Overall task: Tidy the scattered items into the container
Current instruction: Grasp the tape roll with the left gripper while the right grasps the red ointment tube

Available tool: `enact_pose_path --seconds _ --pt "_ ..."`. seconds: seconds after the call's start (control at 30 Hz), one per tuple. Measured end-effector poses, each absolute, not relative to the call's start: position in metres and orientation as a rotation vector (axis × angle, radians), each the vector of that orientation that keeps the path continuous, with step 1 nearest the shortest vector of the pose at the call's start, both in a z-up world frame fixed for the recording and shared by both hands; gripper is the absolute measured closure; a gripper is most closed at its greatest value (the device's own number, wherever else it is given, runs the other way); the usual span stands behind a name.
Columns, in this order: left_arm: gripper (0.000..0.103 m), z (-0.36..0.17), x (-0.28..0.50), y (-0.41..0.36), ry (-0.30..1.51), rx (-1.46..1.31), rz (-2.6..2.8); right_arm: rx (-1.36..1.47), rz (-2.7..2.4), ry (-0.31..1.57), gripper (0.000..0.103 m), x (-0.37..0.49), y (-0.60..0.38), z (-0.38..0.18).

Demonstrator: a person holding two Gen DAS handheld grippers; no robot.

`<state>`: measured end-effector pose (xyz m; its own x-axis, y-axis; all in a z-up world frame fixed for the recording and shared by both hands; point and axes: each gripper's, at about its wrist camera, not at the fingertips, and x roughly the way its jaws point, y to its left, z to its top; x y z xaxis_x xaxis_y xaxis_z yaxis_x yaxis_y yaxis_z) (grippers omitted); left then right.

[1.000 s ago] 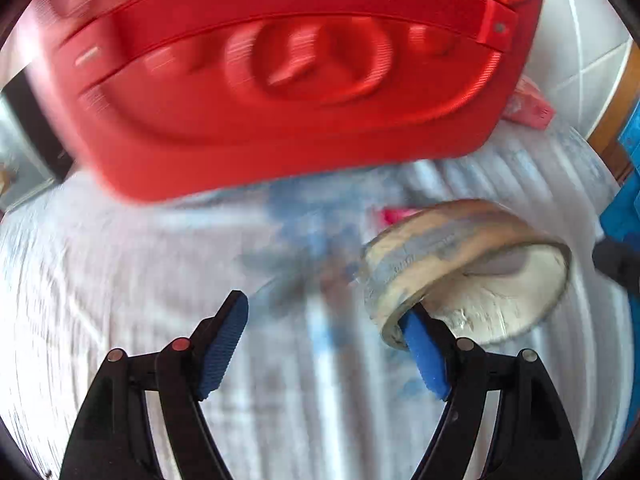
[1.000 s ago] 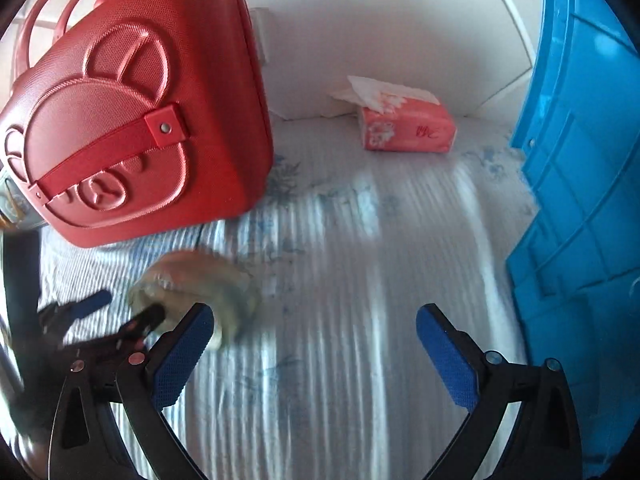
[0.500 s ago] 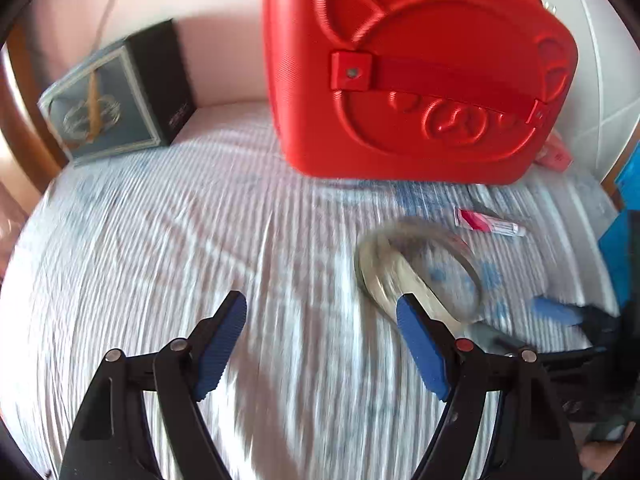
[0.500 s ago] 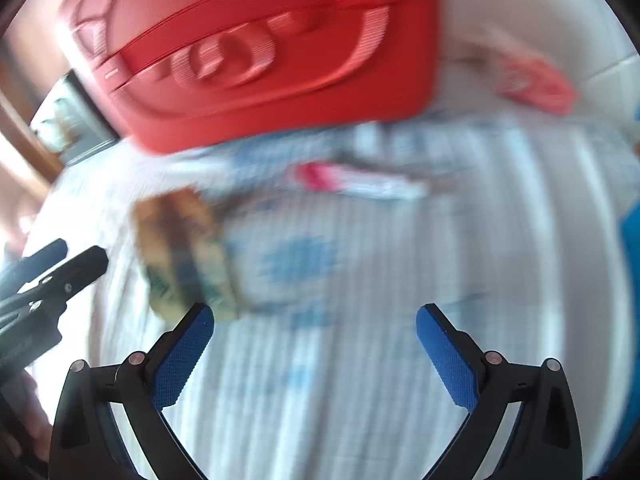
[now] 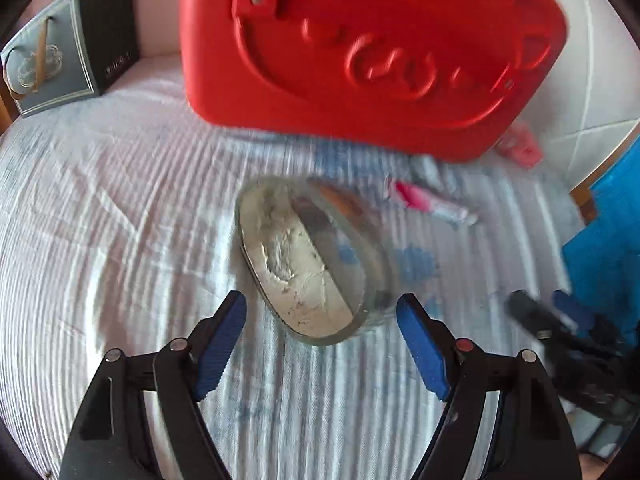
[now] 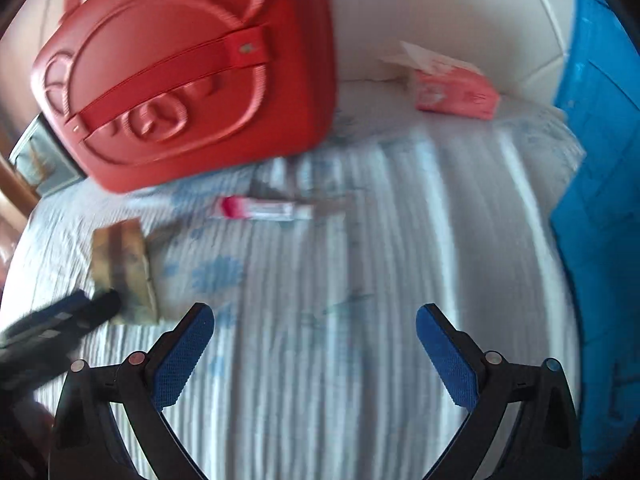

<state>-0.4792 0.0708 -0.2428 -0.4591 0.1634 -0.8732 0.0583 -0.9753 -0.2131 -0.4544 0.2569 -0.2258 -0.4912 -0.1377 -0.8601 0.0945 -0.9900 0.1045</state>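
Striped bedsheet (image 5: 120, 240) is carrying the round tin (image 5: 304, 256) just ahead of my left gripper (image 5: 320, 344), lying on its side; I'm keeping both it and my right gripper (image 6: 316, 356) spread wide, gripping nothing.

Red case (image 5: 360, 52), white-and-blue striped sheet (image 5: 100, 220), pink tube (image 6: 264, 209), blue crate (image 6: 600, 160).
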Motion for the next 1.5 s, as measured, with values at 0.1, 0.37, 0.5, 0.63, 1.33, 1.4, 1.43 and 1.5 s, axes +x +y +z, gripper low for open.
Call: enact_pose_path --seconds 0.1,0.37,0.5,0.63,1.33,1.4,1.43,1.5 --pt "0.027 -0.242 -0.479 0.079 -0.12 -1.557 2.668 1.497 -2.593 -0.039 0.0 -0.461 0.254 -0.231" --pt "0.034 -0.244 -0.495 0.081 0.373 -1.593 2.656 1.436 -2.526 0.096 0.016 -0.5 0.224 -0.252" --pt "0.025 -0.223 -0.495 0.076 0.137 -1.458 2.636 1.383 -2.51 0.162 0.015 -0.523 0.212 -0.257" --pt "0.016 -0.233 -0.518 0.078 0.135 -1.491 2.671 1.366 -2.477 0.181 0.007 -0.542 0.207 -0.263" --pt "0.031 -0.246 -0.513 0.079 -0.01 -1.529 2.706 1.308 -2.416 0.238 0.044 -0.52 0.192 -0.268" --pt "0.029 -0.245 -0.514 0.079 -0.016 -1.517 2.718 1.311 -2.449 0.237 0.041 -0.526 0.189 -0.269" --pt "0.029 -0.245 -0.513 0.079 -0.02 -1.51 2.726 1.311 -2.465 0.24 0.039 -0.528 0.188 -0.27" --pt "0.029 -0.243 -0.512 0.079 -0.019 -1.494 2.734 1.313 -2.496 0.236 0.04 -0.529 0.186 -0.271"
